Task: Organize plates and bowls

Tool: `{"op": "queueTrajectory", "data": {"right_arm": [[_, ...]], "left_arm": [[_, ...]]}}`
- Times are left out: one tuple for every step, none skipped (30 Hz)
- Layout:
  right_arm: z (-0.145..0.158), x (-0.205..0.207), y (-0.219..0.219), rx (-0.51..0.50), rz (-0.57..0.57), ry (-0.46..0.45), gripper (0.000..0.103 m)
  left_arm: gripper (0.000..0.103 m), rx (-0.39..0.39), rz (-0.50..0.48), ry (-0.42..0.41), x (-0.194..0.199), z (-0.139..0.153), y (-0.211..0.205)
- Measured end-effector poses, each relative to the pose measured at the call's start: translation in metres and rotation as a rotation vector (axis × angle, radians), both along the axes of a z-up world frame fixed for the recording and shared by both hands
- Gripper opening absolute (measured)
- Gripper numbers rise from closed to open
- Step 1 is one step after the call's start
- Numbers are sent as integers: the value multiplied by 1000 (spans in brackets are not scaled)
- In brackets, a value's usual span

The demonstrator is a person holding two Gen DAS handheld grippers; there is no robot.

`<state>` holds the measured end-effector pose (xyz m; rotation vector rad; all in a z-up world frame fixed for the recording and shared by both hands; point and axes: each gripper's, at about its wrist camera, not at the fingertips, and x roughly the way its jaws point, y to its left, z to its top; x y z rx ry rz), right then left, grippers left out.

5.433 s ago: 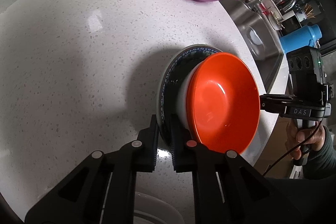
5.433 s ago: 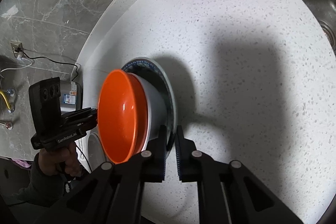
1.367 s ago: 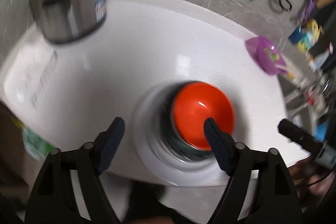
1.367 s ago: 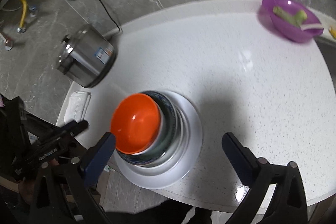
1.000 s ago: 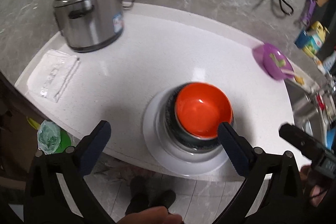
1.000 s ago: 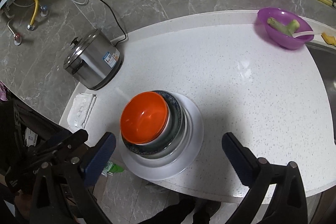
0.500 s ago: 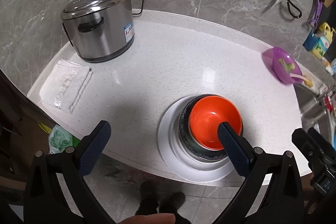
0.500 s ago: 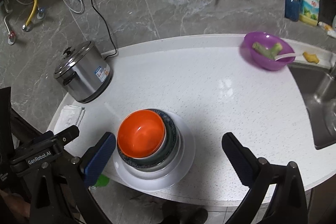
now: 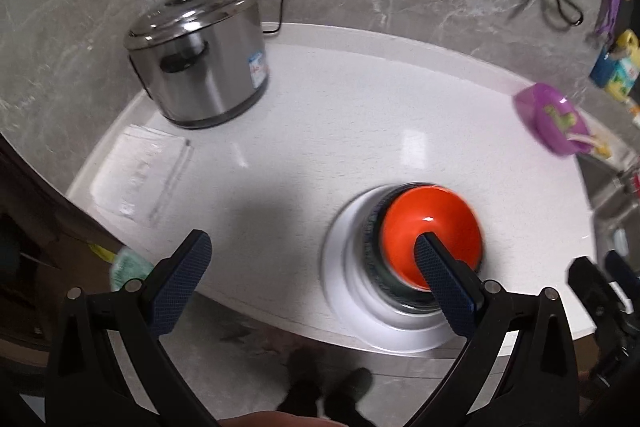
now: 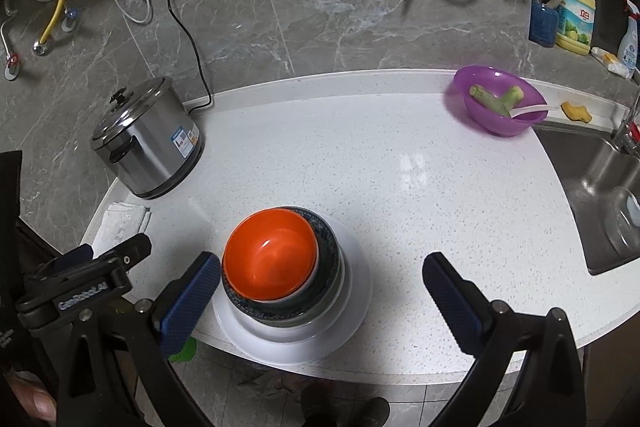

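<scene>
Orange bowl (image 10: 270,260): glossy, smooth, shows a bright highlight; can't tell plastic from glazed. Dark bowl (image 10: 326,239) under it: glossy, speckled rim pattern. White plate (image 10: 352,303) at the bottom: smooth, soft sheen. Countertop (image 10: 400,187): white speckled stone look, polished, reflects light. Rice cooker (image 10: 146,143): brushed stainless metal, shiny lid, black plastic knob, paper label. Folded cloth (image 10: 120,223): white, matt, textured weave. Purple bowl (image 10: 496,101): translucent plastic, glossy. Wall (image 10: 320,7): grey marble-look tile, satin. Sink (image 10: 600,179): brushed steel. My right gripper (image 10: 320,281) and my left gripper (image 9: 312,279): matt black plastic arms, blue knurled rubbery pads, small metal pins.
</scene>
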<state>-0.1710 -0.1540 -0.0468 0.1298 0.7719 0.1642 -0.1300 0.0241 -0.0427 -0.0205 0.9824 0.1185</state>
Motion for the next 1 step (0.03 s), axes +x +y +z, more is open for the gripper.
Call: {"op": "queueTrajectory", "data": {"right_arm": [[0,0,1,1,1,0,103]], "left_arm": [[103,-2,-6,6,1,-1,0]]}}
